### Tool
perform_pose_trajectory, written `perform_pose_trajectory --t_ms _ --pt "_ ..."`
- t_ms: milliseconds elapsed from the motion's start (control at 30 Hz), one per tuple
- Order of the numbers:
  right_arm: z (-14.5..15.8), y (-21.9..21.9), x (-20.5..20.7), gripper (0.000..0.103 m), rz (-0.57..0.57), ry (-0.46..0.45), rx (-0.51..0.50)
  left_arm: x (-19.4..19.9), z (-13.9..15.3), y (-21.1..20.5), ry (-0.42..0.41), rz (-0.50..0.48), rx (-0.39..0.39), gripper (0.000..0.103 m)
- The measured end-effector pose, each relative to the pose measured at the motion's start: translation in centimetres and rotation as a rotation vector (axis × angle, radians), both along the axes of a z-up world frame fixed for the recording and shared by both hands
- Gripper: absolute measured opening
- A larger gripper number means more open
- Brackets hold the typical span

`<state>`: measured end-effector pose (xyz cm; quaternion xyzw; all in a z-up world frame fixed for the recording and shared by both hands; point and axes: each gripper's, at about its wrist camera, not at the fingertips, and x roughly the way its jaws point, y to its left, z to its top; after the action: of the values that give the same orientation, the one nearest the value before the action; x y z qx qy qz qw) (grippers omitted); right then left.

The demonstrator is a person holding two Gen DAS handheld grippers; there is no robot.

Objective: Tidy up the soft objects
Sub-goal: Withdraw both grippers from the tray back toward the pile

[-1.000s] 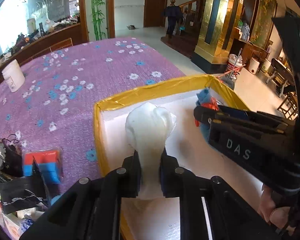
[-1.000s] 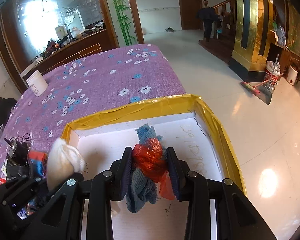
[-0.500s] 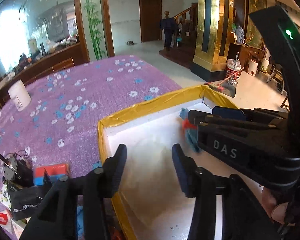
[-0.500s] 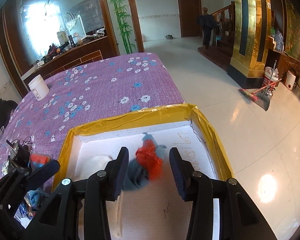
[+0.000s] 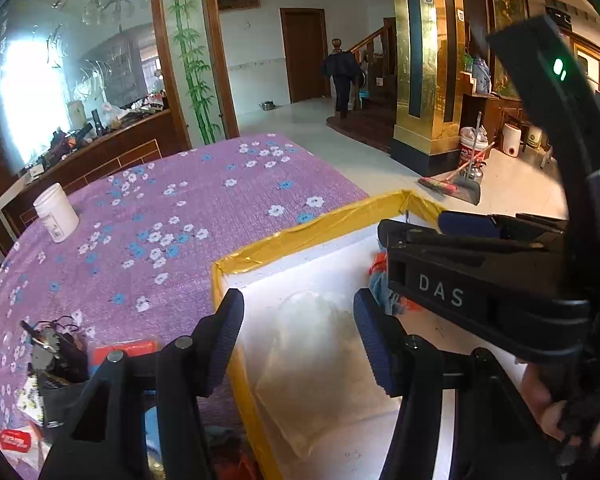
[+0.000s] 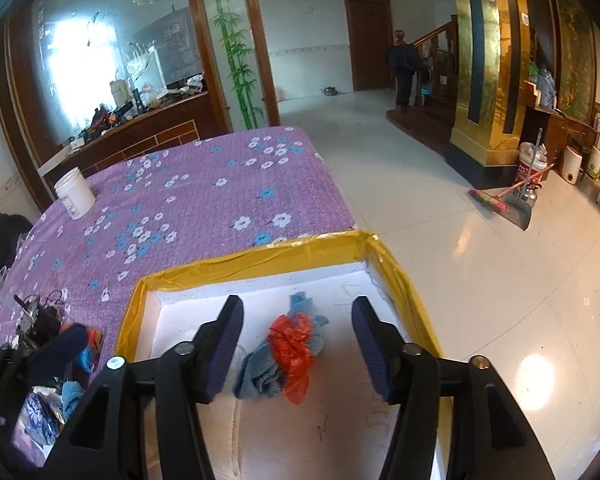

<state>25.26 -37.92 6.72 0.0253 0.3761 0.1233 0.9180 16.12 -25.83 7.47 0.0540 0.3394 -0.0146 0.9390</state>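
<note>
I had both grippers over the white foam box [image 6: 260,268], whose rim is wrapped in yellow tape, and I use that box as my landmark. My left gripper [image 5: 300,332] had its jaws spread wide with nothing between the pads; it hung above the box's left half, close to the left wall. Directly below it, on the box floor, lay the white soft bag [image 5: 320,364], slumped flat and blurred against the foam, so I could not make out its edges well. My right gripper [image 6: 296,340] was likewise wide open and holding nothing, poised above the middle of the box. Under it, on the floor of the box, rested the blue cloth [image 6: 260,376] tangled with an orange-red plastic bag [image 6: 294,346], the pair touching each other and clear of both pads. In the left wrist view that bundle showed only partly behind the right gripper's body, nearer the box's far wall than the white bag. The box sat at the near right corner of the purple flowered tablecloth [image 6: 188,200]. Left of the box lay a clutter of small items [image 5: 56,356], and a white tub [image 6: 74,192] stood well apart from it, toward the table's far left edge.
</note>
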Motion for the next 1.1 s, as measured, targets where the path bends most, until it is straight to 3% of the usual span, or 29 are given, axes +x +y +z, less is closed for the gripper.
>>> perform_pose_trajectory --t_ms 267,400,633,833,900,1033,1100 --pt "2.7 0.1 -2.9 0.063 0.033 -0.06 0.047 -4.8 2.9 1.8 -0.059 0.047 0.02 0.065" --pt "4.3 1.8 -7.3 0.073 0.111 -0.105 0.078 -8.6 3.7 3.6 -0.075 0.074 0.018 0.065" --pt "4.3 6.5 -14.9 0.073 0.283 -0.102 0.153 -15.3 2.9 8.2 -0.066 0.137 0.002 0.067" --pt "3.4 12.3 -20.0 0.073 0.455 -0.064 0.15 -21.0 1.6 15.9 -0.044 0.222 0.0 0.069" --pt "3.2 13.7 -21.0 0.073 0.49 -0.054 0.129 -22.1 1.7 19.0 -0.048 0.251 0.004 0.076" --pt "3.1 13.9 -21.8 0.073 0.482 -0.037 0.111 -21.2 1.6 25.8 0.007 0.281 -0.009 0.079" --pt "3.1 13.6 -21.8 0.073 0.47 -0.028 0.109 -19.6 1.1 28.3 0.06 0.24 -0.035 0.079"
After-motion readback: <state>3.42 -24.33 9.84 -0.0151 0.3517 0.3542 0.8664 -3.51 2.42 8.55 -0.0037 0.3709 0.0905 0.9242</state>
